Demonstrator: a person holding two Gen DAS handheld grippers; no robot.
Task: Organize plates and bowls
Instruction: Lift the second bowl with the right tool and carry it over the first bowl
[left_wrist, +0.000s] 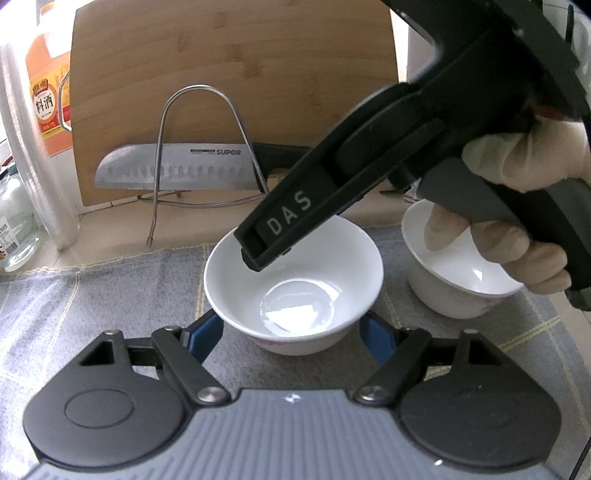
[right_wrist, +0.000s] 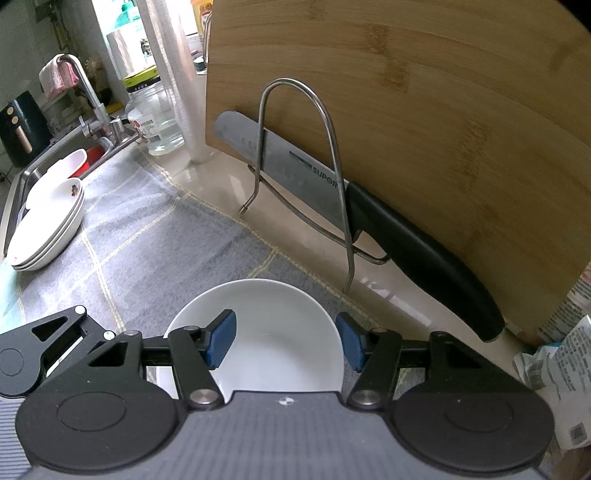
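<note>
A white bowl (left_wrist: 295, 280) stands on the grey checked cloth (left_wrist: 92, 314). My left gripper (left_wrist: 291, 332) is shut on it, a blue pad pressed to each side of its lower wall. My right gripper (right_wrist: 286, 341), held by a gloved hand (left_wrist: 517, 158), reaches down from the upper right onto the same bowl (right_wrist: 273, 321). It straddles the bowl's wall: one pad is inside, the other against the outside of the rim. A second white bowl (left_wrist: 454, 295) stands to the right, partly hidden by the hand.
A bamboo cutting board (right_wrist: 424, 110) leans in a wire rack behind the bowls, with a large knife (right_wrist: 406, 236) in front of it. Stacked white plates (right_wrist: 48, 225) lie at the cloth's far left beside the sink (right_wrist: 22, 177). A glass jar (right_wrist: 155, 122) and a bottle (left_wrist: 48, 103) stand nearby.
</note>
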